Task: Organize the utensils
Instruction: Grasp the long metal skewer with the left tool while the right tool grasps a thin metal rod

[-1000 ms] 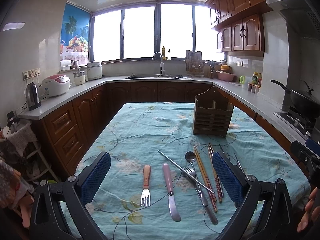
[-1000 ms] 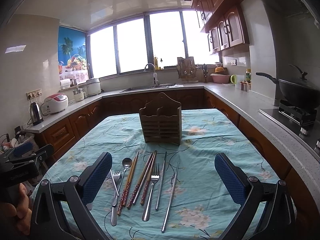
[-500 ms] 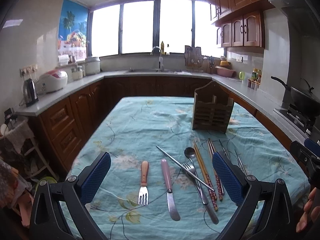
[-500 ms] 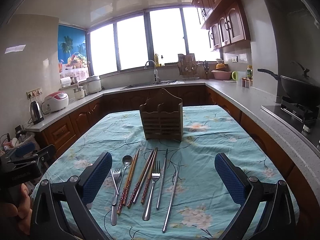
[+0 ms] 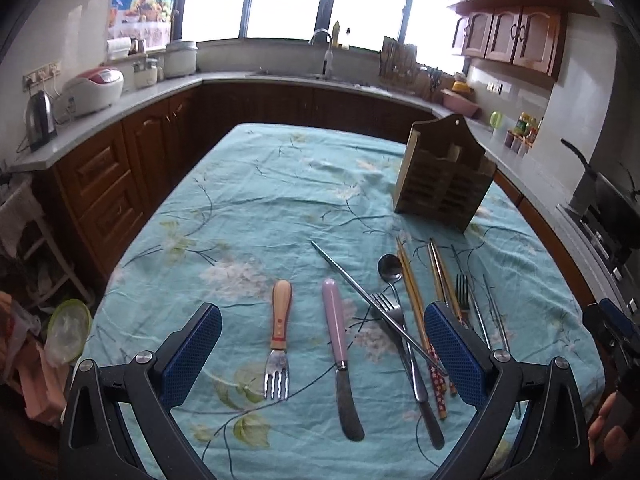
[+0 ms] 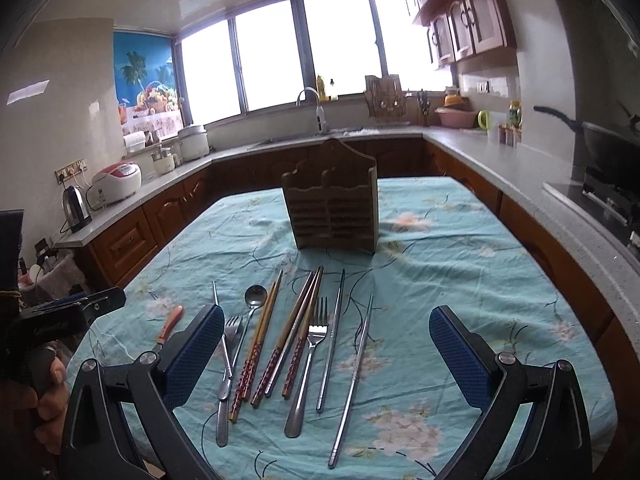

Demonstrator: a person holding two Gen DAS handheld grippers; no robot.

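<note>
Two pairs of my tongs, left [image 5: 322, 354] and right [image 6: 326, 354], hang spread and empty over the desk [image 5: 256, 200]; the wooden-handled fork [image 5: 279, 334], handle toward 12 o'clock, lies nearest my left, the holder [image 6: 332, 212] beyond.

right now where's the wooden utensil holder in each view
Left wrist: the wooden utensil holder stands right of centre, beyond the cutlery.
Right wrist: it stands at centre, just past the chopsticks.
Shared landmark: the sink faucet under the windows.
</note>
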